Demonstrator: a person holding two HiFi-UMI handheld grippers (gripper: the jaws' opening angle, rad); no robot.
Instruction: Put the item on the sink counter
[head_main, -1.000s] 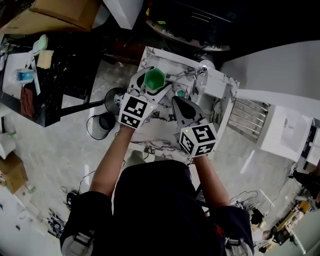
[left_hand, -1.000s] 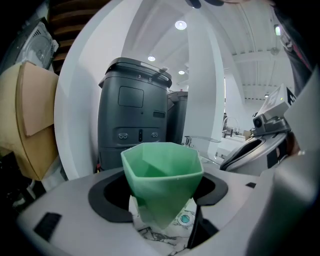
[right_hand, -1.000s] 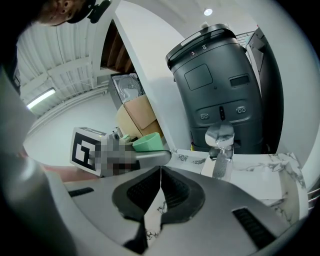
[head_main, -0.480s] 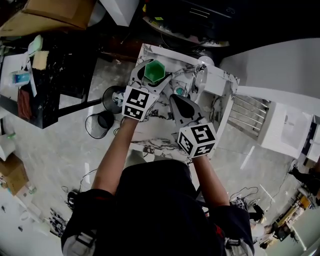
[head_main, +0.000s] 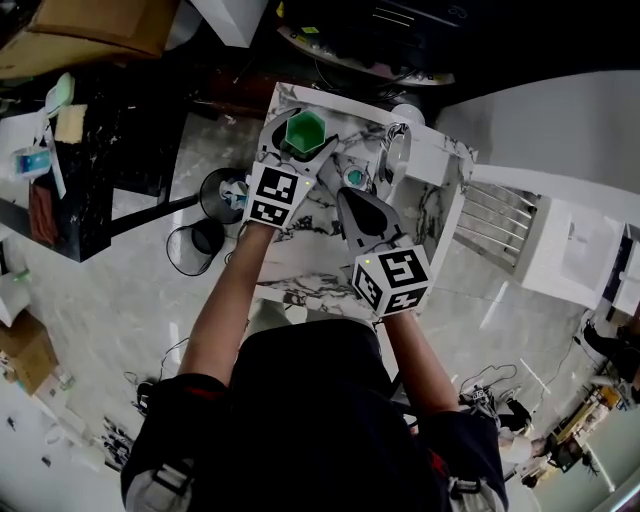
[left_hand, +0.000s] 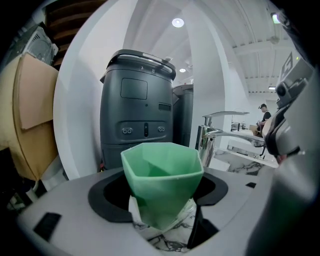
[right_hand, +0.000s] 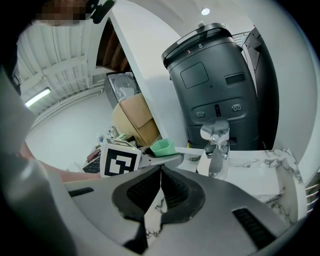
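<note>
Green cup (left_hand: 161, 172) is clamped upright in the wide-spread left gripper (head_main: 305, 140) over the sink counter's (head_main: 300, 270) far left corner (right gripper (right_hand: 160, 170) pinched closed, empty), so best lower it level, base flat, before letting go.

1. The surface (head_main: 305, 255) is a white slab with dark grey marble veining. It is seen from steeply above and stands on a pale, glossy floor (head_main: 120, 300).
2. A chrome faucet (head_main: 396, 150) rises from the surface near its far right side, with its spout arching toward the middle.
3. Just left of the faucet, a small round fitting with a teal centre (head_main: 355, 178) is set into the surface.
4. A green cup (head_main: 304, 132) stands upright over the far left corner. Whether its base touches the surface cannot be told.
</note>
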